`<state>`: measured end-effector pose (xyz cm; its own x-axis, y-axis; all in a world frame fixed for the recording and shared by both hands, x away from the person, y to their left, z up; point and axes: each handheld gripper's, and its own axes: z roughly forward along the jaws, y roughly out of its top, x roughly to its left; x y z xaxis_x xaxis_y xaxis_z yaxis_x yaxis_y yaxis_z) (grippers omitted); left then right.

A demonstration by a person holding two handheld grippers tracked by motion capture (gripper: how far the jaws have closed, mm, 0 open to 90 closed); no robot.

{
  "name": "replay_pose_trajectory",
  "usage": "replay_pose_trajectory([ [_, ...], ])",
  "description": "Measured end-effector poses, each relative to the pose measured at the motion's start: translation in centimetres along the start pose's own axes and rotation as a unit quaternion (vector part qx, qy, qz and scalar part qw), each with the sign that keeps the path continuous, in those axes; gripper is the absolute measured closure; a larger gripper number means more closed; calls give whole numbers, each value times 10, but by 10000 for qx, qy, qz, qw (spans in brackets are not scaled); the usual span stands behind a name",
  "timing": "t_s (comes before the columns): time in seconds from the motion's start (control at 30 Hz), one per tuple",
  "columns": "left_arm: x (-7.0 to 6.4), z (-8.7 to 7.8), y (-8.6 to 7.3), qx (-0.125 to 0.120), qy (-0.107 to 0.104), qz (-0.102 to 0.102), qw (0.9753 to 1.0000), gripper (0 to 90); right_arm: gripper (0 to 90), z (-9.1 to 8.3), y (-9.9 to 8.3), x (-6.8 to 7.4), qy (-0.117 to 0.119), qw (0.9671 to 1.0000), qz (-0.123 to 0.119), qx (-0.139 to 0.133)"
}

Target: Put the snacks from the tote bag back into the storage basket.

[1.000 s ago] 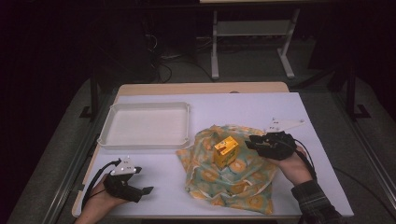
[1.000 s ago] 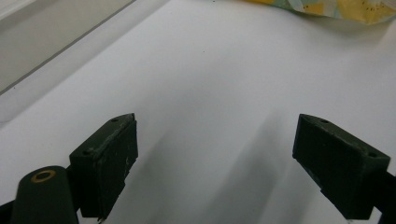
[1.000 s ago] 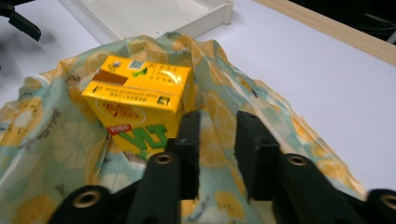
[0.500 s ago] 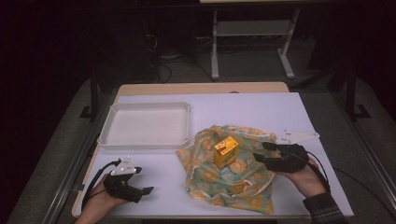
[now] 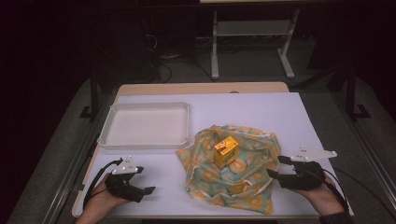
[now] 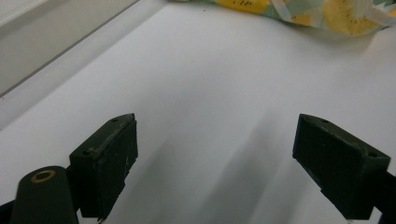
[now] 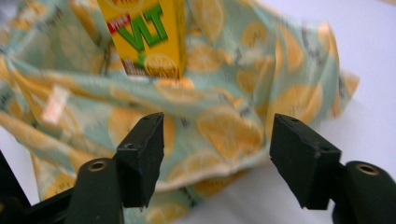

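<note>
yellow carton (image 5: 226, 150) upright on rumpled cloth (image 5: 243, 179)

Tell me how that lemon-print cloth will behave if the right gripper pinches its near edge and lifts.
The cloth lies in soft folds, so it is probably floppy and will drape rather than hold shape. The yellow carton stands upright on it, so lifting an edge may tip it. The right gripper is open at the hem.

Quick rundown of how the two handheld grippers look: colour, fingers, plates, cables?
Both the left gripper and the right gripper are black, each topped by a pale grey three-cornered plate and trailing a black cable. Their fingers are blocky, matte black, with small screw holes. A dark sleeve covers the right wrist.
</note>
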<state>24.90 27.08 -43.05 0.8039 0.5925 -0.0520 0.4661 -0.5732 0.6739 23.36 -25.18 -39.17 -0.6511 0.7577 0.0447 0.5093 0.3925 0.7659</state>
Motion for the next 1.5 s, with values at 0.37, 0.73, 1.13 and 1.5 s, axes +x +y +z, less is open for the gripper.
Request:
replay_pose_trajectory([
  [0.37, -12, -5, 25, -94, -150, 11, 9998, 133, 302, -1, -20, 0, -98, 9995, 160, 264],
  [0.73, -19, -5, 57, -252, -177, 35, 9995, 137, 281, 4, -24, -5, -151, 9990, 221, 361],
  [1.13, -25, -1, 97, -362, -273, 119, 9989, 138, 261, 3, -25, -5, -192, 9990, 216, 352],
  [1.5, -40, 10, 137, -429, -413, 315, 9977, 142, 257, 4, -26, -3, -202, 9989, 185, 369],
])
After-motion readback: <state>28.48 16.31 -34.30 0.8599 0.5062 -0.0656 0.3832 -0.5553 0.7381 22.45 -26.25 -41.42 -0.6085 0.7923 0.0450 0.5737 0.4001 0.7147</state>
